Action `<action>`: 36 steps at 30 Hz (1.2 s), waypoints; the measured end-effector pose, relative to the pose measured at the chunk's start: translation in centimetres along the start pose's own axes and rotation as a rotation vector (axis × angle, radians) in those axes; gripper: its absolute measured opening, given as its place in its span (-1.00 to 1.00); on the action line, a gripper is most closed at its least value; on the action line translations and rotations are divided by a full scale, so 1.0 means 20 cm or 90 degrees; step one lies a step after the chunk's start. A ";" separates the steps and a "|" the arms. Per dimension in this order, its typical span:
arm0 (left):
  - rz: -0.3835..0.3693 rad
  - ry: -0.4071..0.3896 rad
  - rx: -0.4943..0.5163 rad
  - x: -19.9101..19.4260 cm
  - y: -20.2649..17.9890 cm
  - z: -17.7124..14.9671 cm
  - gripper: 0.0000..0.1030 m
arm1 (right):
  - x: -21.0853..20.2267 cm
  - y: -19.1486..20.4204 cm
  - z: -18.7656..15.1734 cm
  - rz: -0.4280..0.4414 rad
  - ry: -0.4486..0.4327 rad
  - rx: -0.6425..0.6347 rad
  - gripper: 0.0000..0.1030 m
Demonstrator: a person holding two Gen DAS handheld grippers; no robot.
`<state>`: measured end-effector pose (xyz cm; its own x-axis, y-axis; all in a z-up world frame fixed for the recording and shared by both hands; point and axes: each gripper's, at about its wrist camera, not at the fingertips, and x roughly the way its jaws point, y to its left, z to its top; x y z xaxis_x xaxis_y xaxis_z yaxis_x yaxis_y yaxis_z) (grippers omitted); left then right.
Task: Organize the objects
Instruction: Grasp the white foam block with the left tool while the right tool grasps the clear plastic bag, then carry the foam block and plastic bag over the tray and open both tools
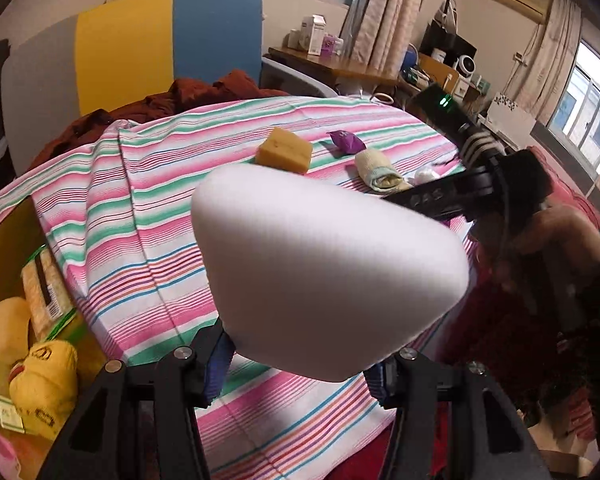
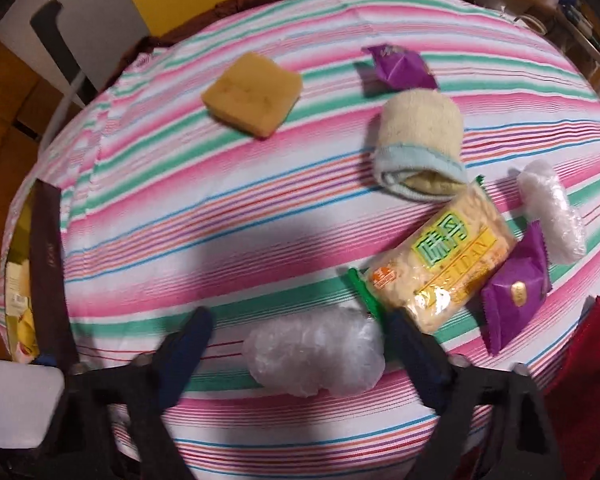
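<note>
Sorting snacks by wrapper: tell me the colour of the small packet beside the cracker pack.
Purple packet, clearest in the right wrist view.

On the striped cloth (image 2: 180, 184) are counted one yellow sponge (image 2: 252, 94), two purple packets (image 2: 400, 66) (image 2: 516, 290), one rolled towel (image 2: 420, 144), one cracker bag (image 2: 444, 268) and two clear plastic bundles (image 2: 316, 350) (image 2: 552, 216). One white foam block (image 1: 324, 272) is counted.

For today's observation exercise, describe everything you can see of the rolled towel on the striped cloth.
The rolled towel is pale cream terry cloth with a light blue hem, rolled into a short, loose tube lying on its side on the striped cloth. Its open end shows yellowish inner layers. The noodle packet meets that end; the purple wrapper lies just beyond it.
</note>
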<state>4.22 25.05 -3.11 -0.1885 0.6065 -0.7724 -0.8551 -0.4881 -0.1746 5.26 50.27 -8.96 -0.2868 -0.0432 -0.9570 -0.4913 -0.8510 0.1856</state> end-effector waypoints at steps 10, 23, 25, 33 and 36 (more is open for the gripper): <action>0.013 -0.036 -0.036 -0.14 0.09 -0.03 0.09 | -0.02 0.06 -0.05 -0.027 -0.022 -0.060 0.21; 0.049 -0.075 -0.113 -0.33 0.30 -0.10 0.09 | -0.26 0.41 -0.08 0.067 -0.145 -0.143 0.22; 0.061 -0.084 -0.128 -0.37 0.34 -0.12 0.09 | -0.30 0.50 -0.09 0.081 -0.155 -0.163 0.22; 0.129 -0.122 -0.215 -0.55 0.62 -0.21 0.10 | -0.34 0.91 -0.13 0.162 -0.163 -0.260 0.21; 0.168 -0.132 -0.243 -0.60 0.73 -0.23 0.10 | -0.34 1.08 -0.15 0.192 -0.156 -0.298 0.22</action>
<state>-3.71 7.70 0.81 -0.4994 0.5239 -0.6900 -0.5348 -0.8130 -0.2303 -1.01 30.63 0.90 -0.5657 -0.2442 -0.7877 0.0391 -0.9620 0.2702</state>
